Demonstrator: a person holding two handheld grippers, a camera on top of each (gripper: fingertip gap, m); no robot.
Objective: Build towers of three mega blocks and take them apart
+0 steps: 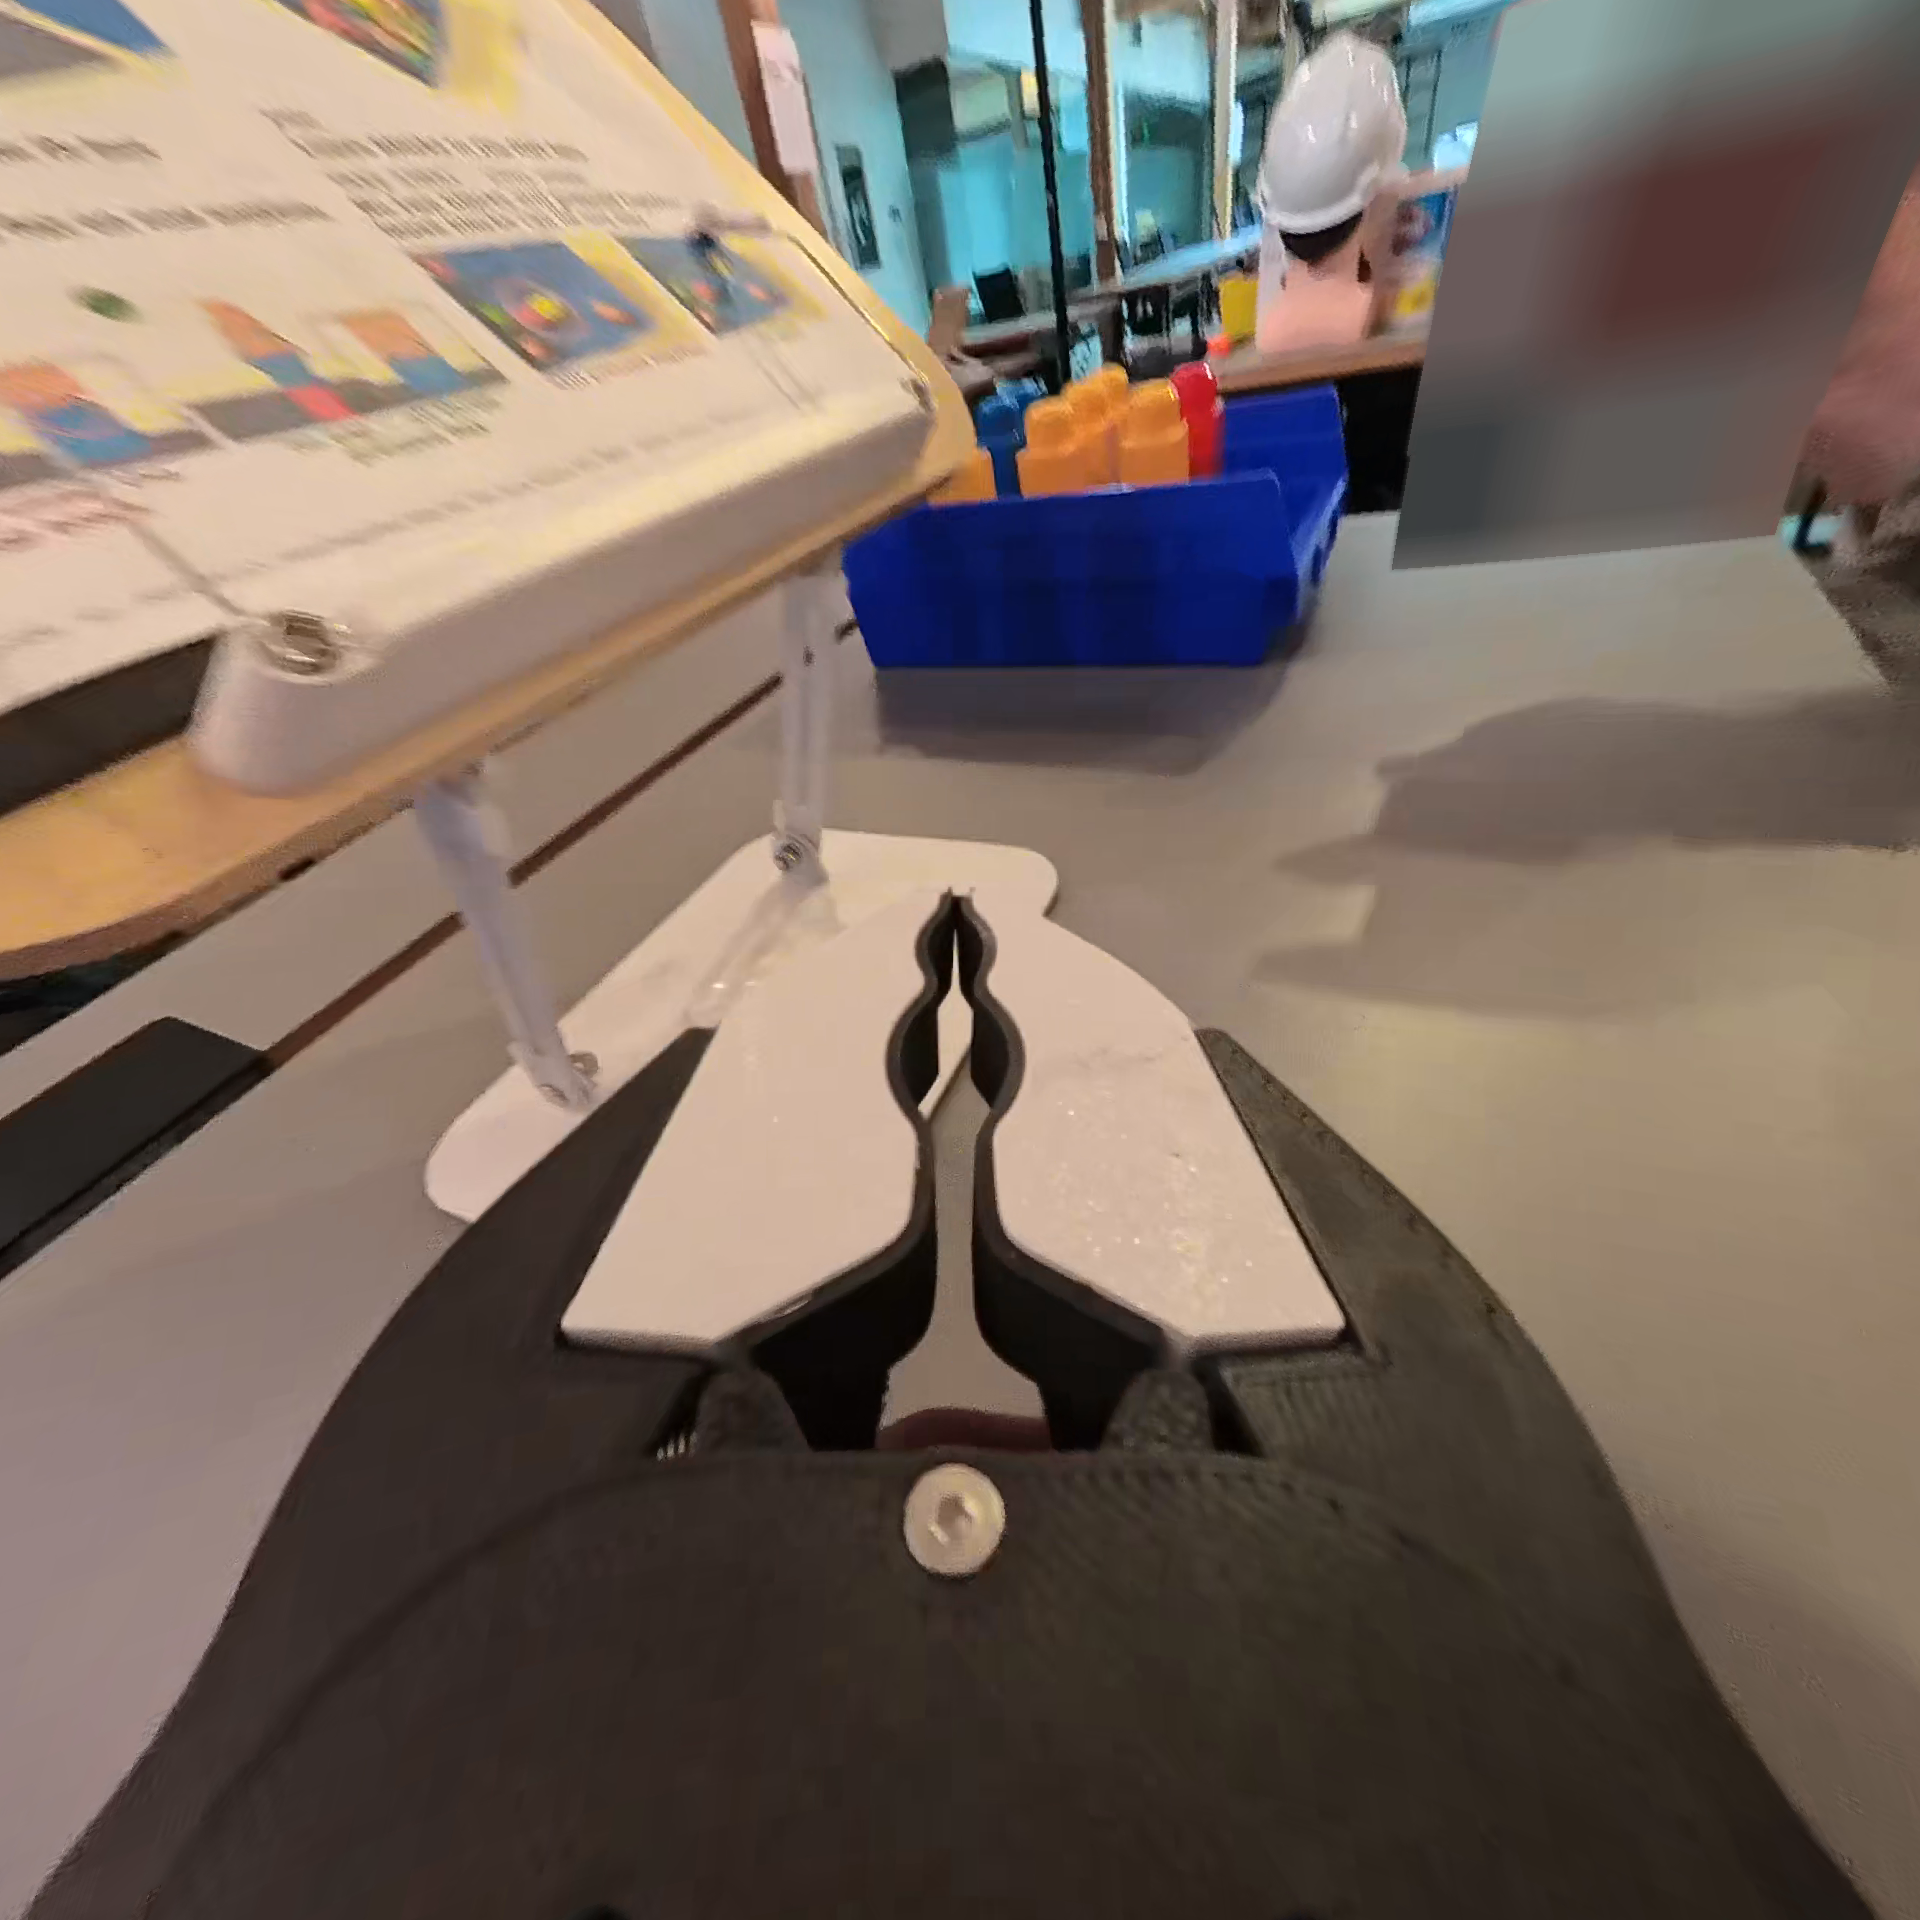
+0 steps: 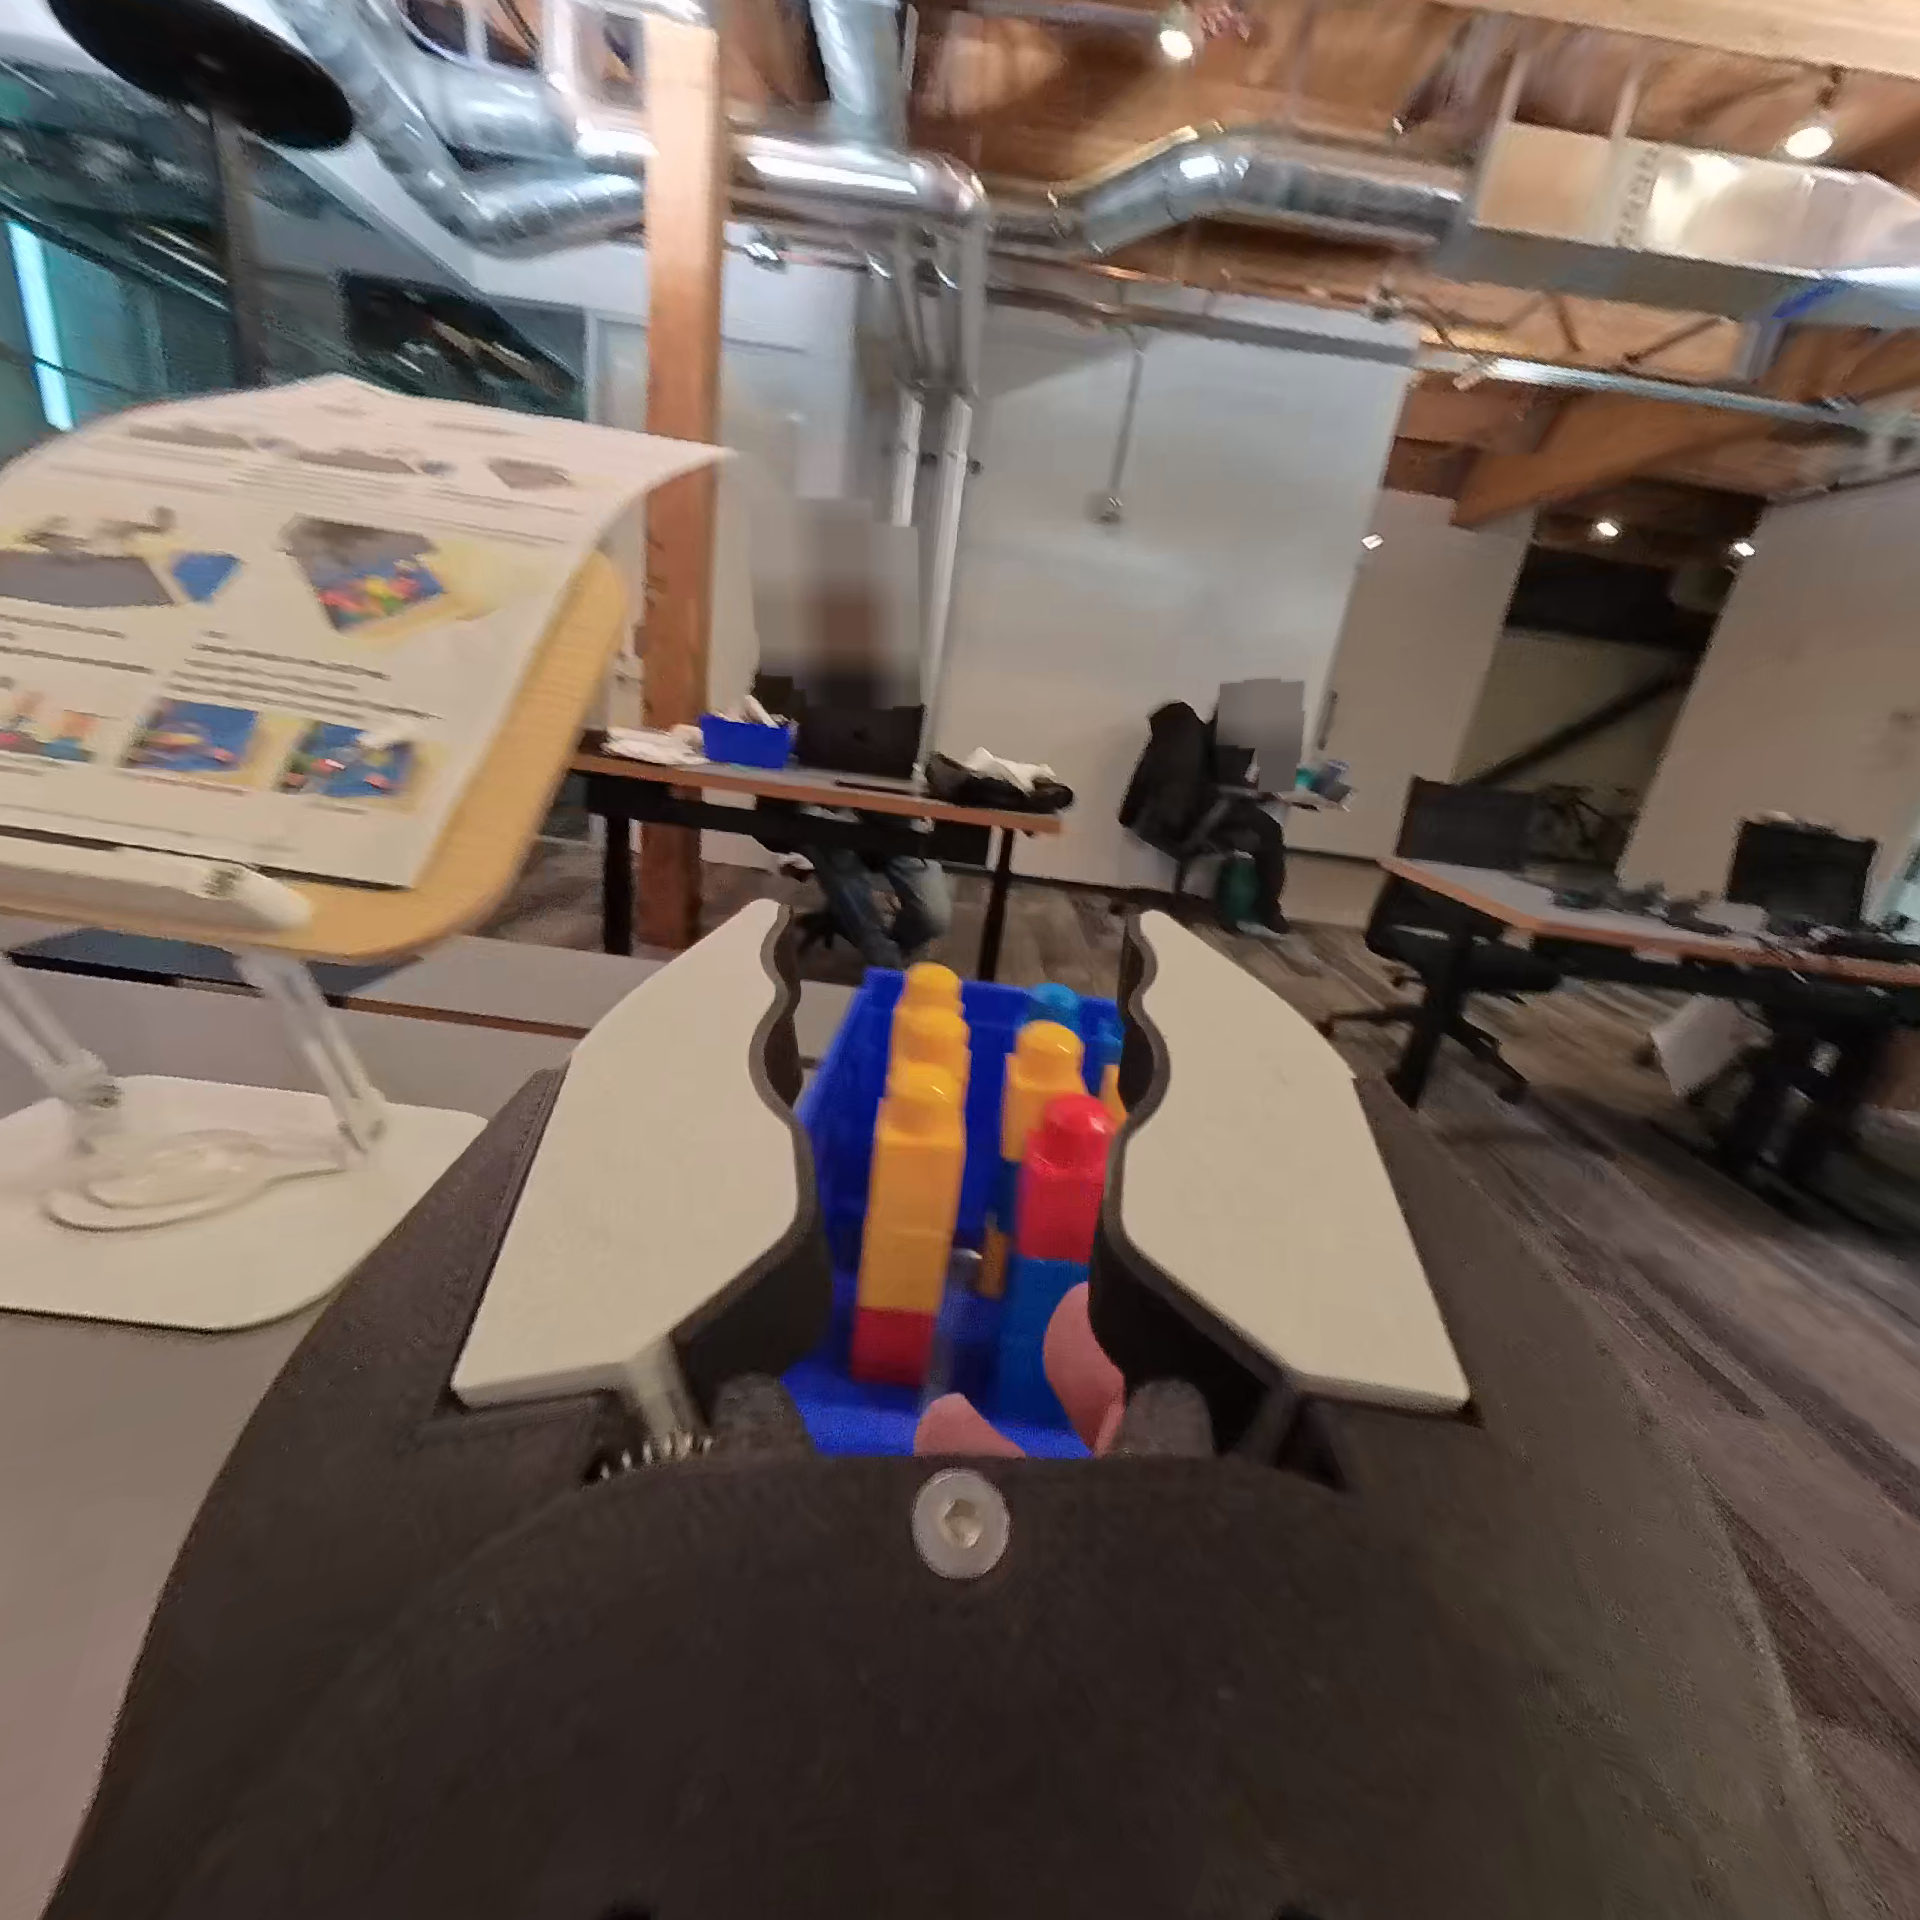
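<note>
Left wrist view: covering the grey table from low down, slightly blurred.
Left gripper: jaws sitting fully closed, fingertips meeting with nothing between them, hovering over the stand base.
Stand base: flat white plate lying on the table, right under the fingertips.
Document stand: tilting up to the left of the blue bin, carrying a printed sheet on a wooden board.
Blue bin: sitting on the table beyond the stand base, well apart from the left gripper.
Mega blocks: standing upright inside the blue bin, orange, blue and red tops sticking above its rim.
Person in white hard hat: standing far behind the blue bin.

Right wrist view: looking forward over the blue bin into an open workshop.
Right gripper: jaws standing wide apart, hovering above the blue bin, gripping nothing; pads showing a clear gap to the blocks.
Mega blocks: stacked in towers inside the blue bin, orange over red on the left, red over blue on the right, showing between the fingers.
Document stand: standing left of the blue bin on the table.
Desks: standing far behind the blue bin, seated people at them.
</note>
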